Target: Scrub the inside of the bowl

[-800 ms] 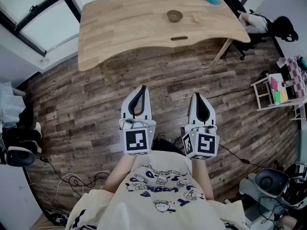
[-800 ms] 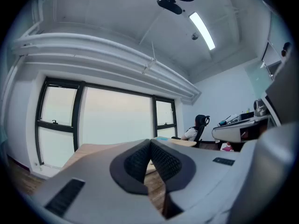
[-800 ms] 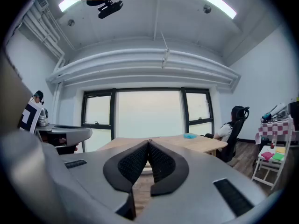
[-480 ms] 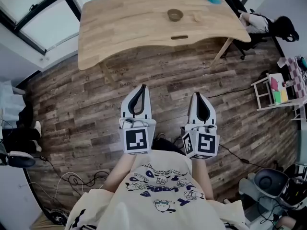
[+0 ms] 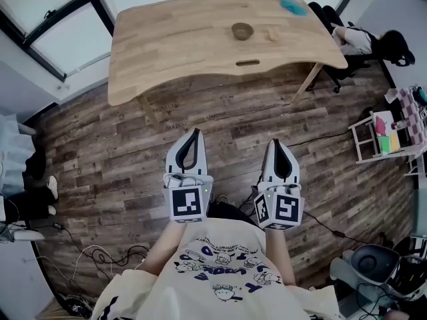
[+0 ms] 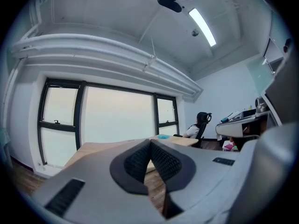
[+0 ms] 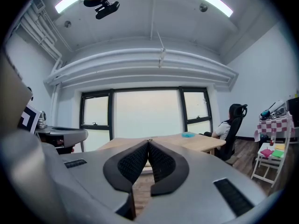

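The left gripper and right gripper are seen shut, tips met on nothing, over the floor well short of the table, where the bowl is shown by the head view alone (the gripper views catch windows).

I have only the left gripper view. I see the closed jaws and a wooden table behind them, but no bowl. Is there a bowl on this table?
Observer: Yes. The head view shows a brown bowl on the wooden table, right of its middle.
Operator: Does the right gripper hold something?
Observer: No. The right gripper is shut, with nothing between its jaws.
Operator: Are the grippers above the table?
Observer: No. It and the left gripper are both over the plank floor, short of the table's near edge.
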### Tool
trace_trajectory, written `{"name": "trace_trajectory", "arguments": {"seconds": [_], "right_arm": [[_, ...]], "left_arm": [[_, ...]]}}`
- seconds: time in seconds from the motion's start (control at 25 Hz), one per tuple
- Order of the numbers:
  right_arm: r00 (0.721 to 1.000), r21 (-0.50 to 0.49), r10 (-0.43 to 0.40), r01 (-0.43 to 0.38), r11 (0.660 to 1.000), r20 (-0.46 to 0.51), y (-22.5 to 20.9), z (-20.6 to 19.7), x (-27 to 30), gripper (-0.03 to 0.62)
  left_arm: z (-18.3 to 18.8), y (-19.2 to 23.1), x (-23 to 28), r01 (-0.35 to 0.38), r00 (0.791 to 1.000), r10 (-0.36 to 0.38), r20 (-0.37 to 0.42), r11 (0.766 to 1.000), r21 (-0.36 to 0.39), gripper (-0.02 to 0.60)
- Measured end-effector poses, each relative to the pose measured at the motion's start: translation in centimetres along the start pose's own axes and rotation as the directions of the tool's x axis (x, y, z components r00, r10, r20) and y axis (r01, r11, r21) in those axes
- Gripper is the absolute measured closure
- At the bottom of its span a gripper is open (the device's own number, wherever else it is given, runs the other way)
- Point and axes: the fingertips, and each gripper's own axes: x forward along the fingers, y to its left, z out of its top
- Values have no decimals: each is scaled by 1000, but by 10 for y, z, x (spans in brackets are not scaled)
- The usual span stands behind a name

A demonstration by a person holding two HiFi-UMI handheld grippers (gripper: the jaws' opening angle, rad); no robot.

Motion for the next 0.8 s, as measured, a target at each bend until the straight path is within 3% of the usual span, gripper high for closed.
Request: {"name": "trace_trajectory", "arguments": {"seconds": [0.52,0.8], "right_arm": [[998,21,-3,5,1000,-63,-34,-23,2,577],[997,15,-25,26,1000,-80,-39,-26,37,577]], "left_arm": [[-22,-4,7,-41,998,40,-52,999,-8,551],[-28,11,48,-18,997,16,-69,1000,-26,551]]}}
